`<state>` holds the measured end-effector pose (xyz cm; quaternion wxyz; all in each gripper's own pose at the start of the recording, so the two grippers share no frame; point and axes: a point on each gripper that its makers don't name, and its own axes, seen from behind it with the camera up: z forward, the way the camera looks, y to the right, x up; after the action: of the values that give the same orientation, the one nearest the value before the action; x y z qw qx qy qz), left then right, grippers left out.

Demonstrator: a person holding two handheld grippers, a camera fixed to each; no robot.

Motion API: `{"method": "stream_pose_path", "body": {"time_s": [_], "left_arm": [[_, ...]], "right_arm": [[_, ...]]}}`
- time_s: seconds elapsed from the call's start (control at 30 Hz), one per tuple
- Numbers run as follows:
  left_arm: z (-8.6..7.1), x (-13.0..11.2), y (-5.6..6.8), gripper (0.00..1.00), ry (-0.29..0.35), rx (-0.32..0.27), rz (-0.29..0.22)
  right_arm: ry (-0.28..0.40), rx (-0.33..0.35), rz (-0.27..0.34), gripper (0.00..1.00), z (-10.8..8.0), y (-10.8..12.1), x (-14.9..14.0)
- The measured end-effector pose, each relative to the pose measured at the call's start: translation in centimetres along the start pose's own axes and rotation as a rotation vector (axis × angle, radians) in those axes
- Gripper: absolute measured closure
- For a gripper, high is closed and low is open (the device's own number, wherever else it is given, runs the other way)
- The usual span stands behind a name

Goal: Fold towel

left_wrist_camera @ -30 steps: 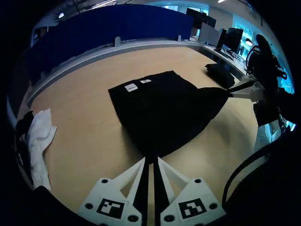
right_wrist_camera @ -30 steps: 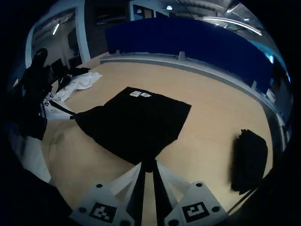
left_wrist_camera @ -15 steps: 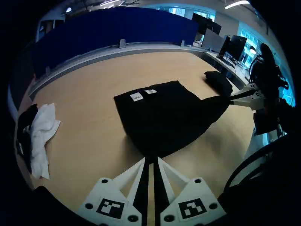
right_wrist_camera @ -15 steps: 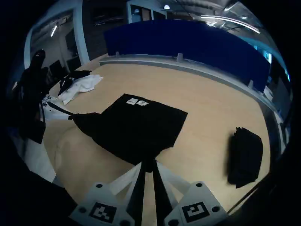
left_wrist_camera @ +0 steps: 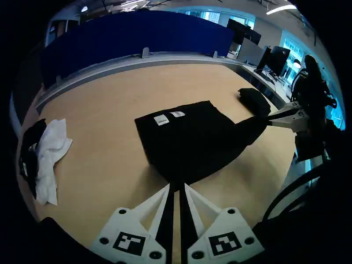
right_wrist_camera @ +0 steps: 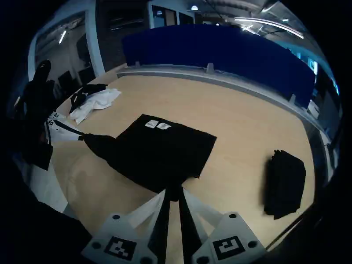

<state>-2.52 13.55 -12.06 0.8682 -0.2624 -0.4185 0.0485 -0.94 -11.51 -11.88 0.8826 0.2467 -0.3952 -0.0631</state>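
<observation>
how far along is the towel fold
Done: the far half of the black towel lies flat on the table. In hand: left claw and right claw each pinch a near corner, raised off the wood. Left: likely carrying those corners over to the far edge with the labels, then releasing.

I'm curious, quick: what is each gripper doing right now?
Left gripper: shut on the towel.
Right gripper: shut on the towel too.
</observation>
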Motion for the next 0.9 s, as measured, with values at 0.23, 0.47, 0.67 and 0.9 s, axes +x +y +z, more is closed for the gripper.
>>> {"method": "stream_pose_path", "body": {"time_s": [0.23, 0.47, 0.67, 0.9], "left_arm": [[0.3, 1.0, -0.4, 0.92, 0.001, -0.003, -0.011], [1.3, 3.2, -1.3, 0.92, 0.006, -0.004, -0.018], [3.0, 5.4, -3.1, 0.92, 0.012, 0.013, -0.004], [5.9, 7.1, -5.3, 0.92, 0.003, 0.021, -0.022]], "right_arm": [[-0.009, -0.001, -0.001, 0.87, 0.4, 0.5, 0.6], [-0.017, -0.005, 0.001, 0.87, 1.5, 1.9, 2.2], [-0.003, -0.011, 0.002, 0.87, 3.4, 3.2, 4.2], [-0.014, -0.023, 0.003, 0.87, 6.6, 4.7, 5.7]]}}
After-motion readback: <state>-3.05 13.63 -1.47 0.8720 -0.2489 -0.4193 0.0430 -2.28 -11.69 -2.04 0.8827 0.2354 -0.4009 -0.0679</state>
